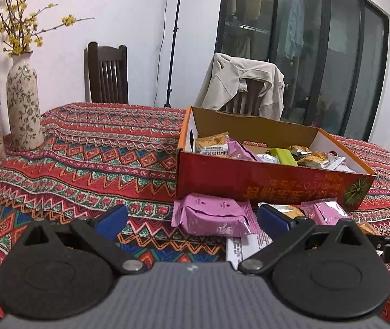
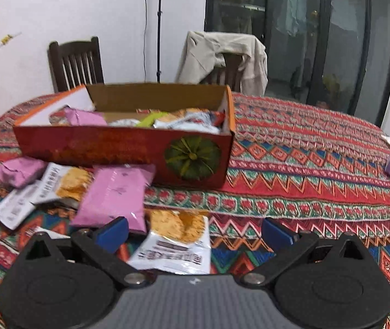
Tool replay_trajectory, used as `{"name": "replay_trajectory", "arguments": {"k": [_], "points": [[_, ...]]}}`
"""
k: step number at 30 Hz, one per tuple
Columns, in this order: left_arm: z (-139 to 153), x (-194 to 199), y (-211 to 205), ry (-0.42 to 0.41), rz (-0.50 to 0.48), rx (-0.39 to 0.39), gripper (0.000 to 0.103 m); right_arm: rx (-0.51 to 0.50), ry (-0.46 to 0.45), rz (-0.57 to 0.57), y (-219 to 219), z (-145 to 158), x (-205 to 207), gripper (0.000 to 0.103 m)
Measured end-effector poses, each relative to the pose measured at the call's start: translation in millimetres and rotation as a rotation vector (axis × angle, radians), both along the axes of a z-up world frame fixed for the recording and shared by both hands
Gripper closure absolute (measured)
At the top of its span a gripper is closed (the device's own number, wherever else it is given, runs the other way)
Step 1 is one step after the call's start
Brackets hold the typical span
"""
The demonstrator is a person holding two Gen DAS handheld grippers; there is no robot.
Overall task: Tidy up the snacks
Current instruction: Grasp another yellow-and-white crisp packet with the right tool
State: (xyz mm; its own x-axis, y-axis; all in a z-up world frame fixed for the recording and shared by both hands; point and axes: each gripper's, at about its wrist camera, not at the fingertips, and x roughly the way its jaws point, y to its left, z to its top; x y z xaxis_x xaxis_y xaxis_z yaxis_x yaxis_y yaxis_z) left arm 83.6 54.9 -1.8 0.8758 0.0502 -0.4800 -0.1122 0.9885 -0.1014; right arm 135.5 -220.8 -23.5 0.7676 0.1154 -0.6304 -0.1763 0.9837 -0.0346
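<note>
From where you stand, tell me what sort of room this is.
Probably a home dining room: a table under a patterned tablecloth, wooden chairs around it, one draped with a jacket, and a flower vase.

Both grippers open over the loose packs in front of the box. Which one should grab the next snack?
Right, probably. The right gripper is open with the white cracker pack lying directly between its fingers. The left gripper is open too, but its nearest pink pack sits further ahead, close to the red box.
</note>
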Motion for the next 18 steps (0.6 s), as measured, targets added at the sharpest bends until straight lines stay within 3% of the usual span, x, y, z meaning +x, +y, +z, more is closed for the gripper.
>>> {"name": "replay_trajectory", "arguments": {"k": [9, 16, 18], "points": [[-4.5, 0.5, 0.9, 0.016, -0.002, -0.006, 0.000, 0.038, 0.037, 0.017, -1.8, -14.1, 5.9, 0.006], [-4.6, 0.8, 7.3, 0.022, 0.014, -0.038, 0.000, 0.056, 0.008, 0.051, 0.6, -11.0, -2.9, 0.033], [-4.5, 0.6, 8.3, 0.022, 0.015, -0.042, 0.000, 0.060, 0.006, 0.048, -0.2, -10.3, -3.2, 0.036]]}}
